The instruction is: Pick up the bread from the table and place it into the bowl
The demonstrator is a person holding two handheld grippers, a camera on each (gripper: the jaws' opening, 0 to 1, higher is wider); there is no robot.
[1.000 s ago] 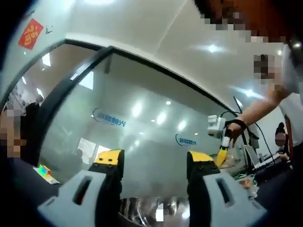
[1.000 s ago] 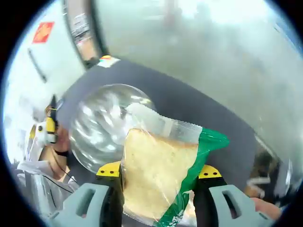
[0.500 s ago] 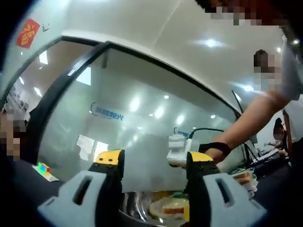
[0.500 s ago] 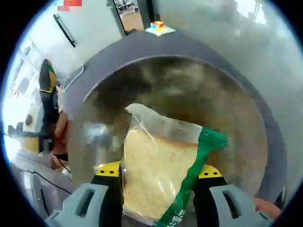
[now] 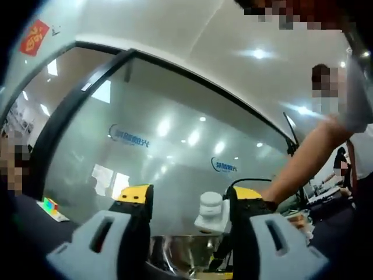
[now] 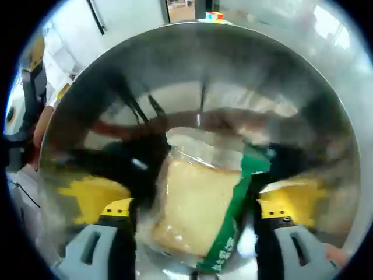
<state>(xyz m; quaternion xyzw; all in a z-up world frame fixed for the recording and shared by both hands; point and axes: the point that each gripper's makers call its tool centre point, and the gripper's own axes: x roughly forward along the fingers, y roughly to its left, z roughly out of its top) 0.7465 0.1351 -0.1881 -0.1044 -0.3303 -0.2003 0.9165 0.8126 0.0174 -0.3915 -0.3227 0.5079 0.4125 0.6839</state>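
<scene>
A slice of bread in a clear and green bag (image 6: 195, 204) lies inside the shiny metal bowl (image 6: 198, 64). My right gripper (image 6: 195, 208) is down in the bowl, and its yellow-tipped jaws stand open, apart from the bag on both sides. The bowl's wall mirrors the jaws as yellow blurs. My left gripper (image 5: 189, 195) points up at a glass wall, open and with nothing between its jaws. The bowl's rim (image 5: 180, 254) shows low between them, and a person's arm (image 5: 303, 169) reaches down to it from the right.
A small coloured cube (image 5: 51, 205) sits on the dark table (image 5: 35, 233) at the left, and it also appears past the bowl's far rim as the cube (image 6: 214, 15). Behind the table stand a glass wall (image 5: 175, 146) and other people.
The right gripper has gone down into the bowl with the bread. Its jaws have spread and let go of the bag. The left gripper has hardly moved.
</scene>
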